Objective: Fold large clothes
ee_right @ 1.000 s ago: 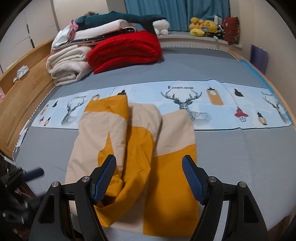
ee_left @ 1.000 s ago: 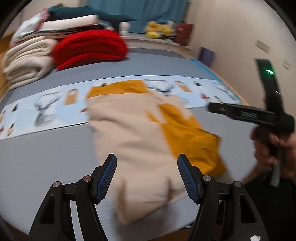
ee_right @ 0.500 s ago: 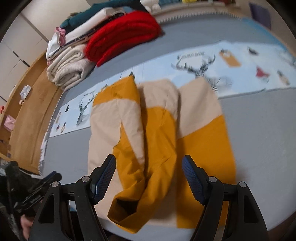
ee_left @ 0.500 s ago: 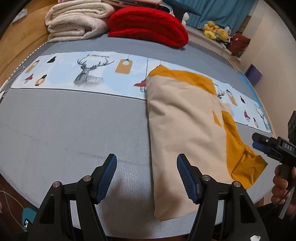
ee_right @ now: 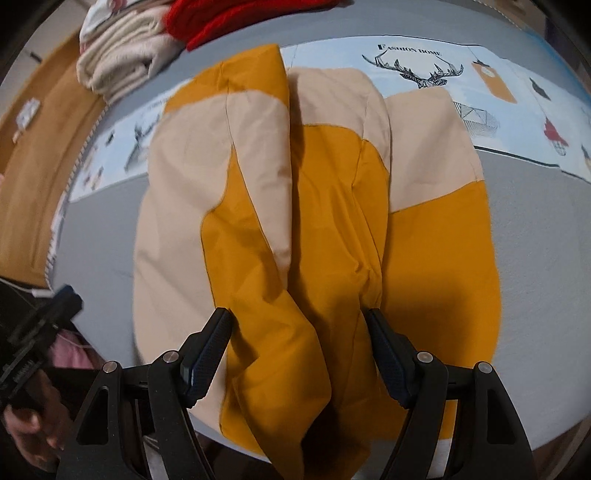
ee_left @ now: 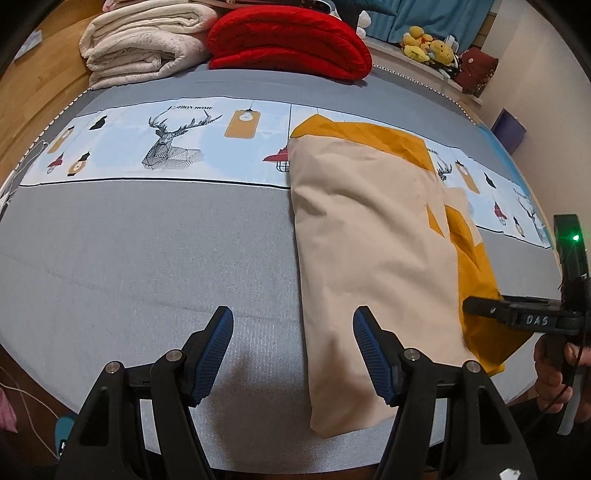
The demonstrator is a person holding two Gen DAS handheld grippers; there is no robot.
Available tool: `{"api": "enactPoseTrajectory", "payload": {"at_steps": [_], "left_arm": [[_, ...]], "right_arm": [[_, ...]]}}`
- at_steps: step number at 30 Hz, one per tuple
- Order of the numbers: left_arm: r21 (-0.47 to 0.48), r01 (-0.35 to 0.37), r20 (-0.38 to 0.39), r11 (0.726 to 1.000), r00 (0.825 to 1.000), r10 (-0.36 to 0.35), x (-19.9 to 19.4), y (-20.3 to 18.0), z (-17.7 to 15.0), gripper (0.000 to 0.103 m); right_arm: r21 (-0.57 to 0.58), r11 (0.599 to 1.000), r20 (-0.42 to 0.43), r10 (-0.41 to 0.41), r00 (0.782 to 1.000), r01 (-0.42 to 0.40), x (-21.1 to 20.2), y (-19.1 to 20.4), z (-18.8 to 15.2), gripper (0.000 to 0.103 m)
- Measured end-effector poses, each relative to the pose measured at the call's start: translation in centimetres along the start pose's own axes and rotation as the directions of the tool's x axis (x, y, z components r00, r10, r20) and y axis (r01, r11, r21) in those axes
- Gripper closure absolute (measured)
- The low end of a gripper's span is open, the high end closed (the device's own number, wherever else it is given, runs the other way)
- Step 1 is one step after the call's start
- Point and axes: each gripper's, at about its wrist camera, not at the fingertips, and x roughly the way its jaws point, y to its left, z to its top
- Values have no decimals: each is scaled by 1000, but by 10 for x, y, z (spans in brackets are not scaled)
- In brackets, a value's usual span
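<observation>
A wide bed [ee_left: 147, 258] fills both views, covered in a grey, finely ribbed sheet. A pale blue printed band [ee_left: 177, 144] runs across it, showing line-drawn deer heads, lamps and small dark figures. At the far end sit folded stacks: a cream fleecy blanket [ee_left: 140, 44] on the left and a thick red quilted one [ee_left: 291, 44] beside it. Beyond them hang teal curtains [ee_left: 436, 18], with yellow plush toys [ee_left: 428, 48] on a ledge. Warm wooden boarding [ee_right: 40, 140] borders the bed's left side, and a plain pale wall rises on the right.

The large garment [ee_left: 373, 236], smooth thin cloth in beige and mustard-yellow panels, lies lengthwise on the right part of the bed, its far end over the printed band and its near end at the bed's near edge. In the right wrist view its mustard parts bunch into long soft folds down the middle.

The left claw [ee_left: 293, 350] stands apart with nothing between its blue ridged pads, over grey sheet at the garment's left edge. The right claw [ee_right: 299, 350] is spread wide, astride the near mustard folds; whether the pads touch the cloth cannot be told.
</observation>
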Motion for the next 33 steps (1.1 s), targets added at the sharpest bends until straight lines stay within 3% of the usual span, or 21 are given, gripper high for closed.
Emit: {"api": "enactPoseTrajectory", "payload": {"at_steps": [2, 5, 8, 10, 11, 12, 15, 17, 19, 20, 22, 23, 24, 25, 27, 29, 30, 33], "left_arm": [[2, 1, -1, 1000, 1000, -1, 1, -1, -1, 40], [6, -1, -6, 1000, 1000, 1, 2, -2, -2, 40], [11, -2, -5, 1000, 1000, 2, 2, -3, -2, 40], [9, -4, -10, 1000, 1000, 4, 4, -4, -2, 40], [7, -2, -11, 1000, 1000, 2, 4, -4, -2, 40], [8, -2, -11, 1000, 1000, 2, 4, -5, -2, 40], [11, -3, -9, 1000, 1000, 3, 5, -8, -1, 40], [0, 11, -4, 1000, 1000, -11, 4, -9, 0, 40], [-6, 27, 9, 1000, 1000, -27, 2, -12, 1, 40], [-6, 39, 16, 999, 999, -39, 1, -14, 2, 40], [1, 72, 24, 997, 997, -72, -1, -21, 3, 40], [8, 88, 25, 996, 996, -88, -1, -25, 3, 40], [20, 108, 23, 994, 994, -108, -1, -32, 3, 40], [33, 126, 17, 992, 992, -126, 0, -38, 3, 40], [73, 191, -39, 979, 981, -189, 12, -58, 0, 40], [122, 234, -124, 964, 968, -220, 29, -78, -8, 40], [169, 213, -177, 962, 967, -183, 42, -90, -15, 41], [284, 89, -254, 955, 967, -14, 77, -107, -34, 41]], "right_arm": [[-16, 998, -42, -58, 997, 57, 7, -4, -5, 28], [-26, 997, -55, -70, 996, 68, 10, -4, -8, 29], [-50, 996, -71, -81, 994, 78, 13, -1, -12, 36], [-78, 994, -69, -77, 995, 72, 11, 4, -14, 63], [-97, 993, -59, -69, 996, 63, 9, 8, -15, 69], [-112, 992, -47, -65, 997, 60, 6, 11, -16, 82], [-168, 985, 30, -32, 999, 36, -15, 21, -19, 91], [-186, 982, 113, 41, 993, -19, -43, 25, -21, 92], [-222, 969, 228, 164, 960, -113, -81, 26, -27, 93], [-259, 953, 307, 234, 923, -156, -107, 24, -34, 93], [-272, 949, 388, 261, 884, -161, -134, 14, -46, 93], [-247, 959, 407, 235, 883, -142, -141, 0, -53, 93], [-228, 966, 407, 211, 889, -125, -142, -8, -57, 93], [-194, 977, 386, 159, 909, -88, -139, -23, -63, 93], [-116, 993, 276, 33, 961, -1, -112, -52, -69, 93], [-54, 994, 129, -87, 988, 95, -75, -76, -74, 93], [-32, 986, 34, -164, 986, 165, -50, -92, -76, 93], [-9, 988, 34, -157, 987, 157, -41, -104, -77, 92]]}}
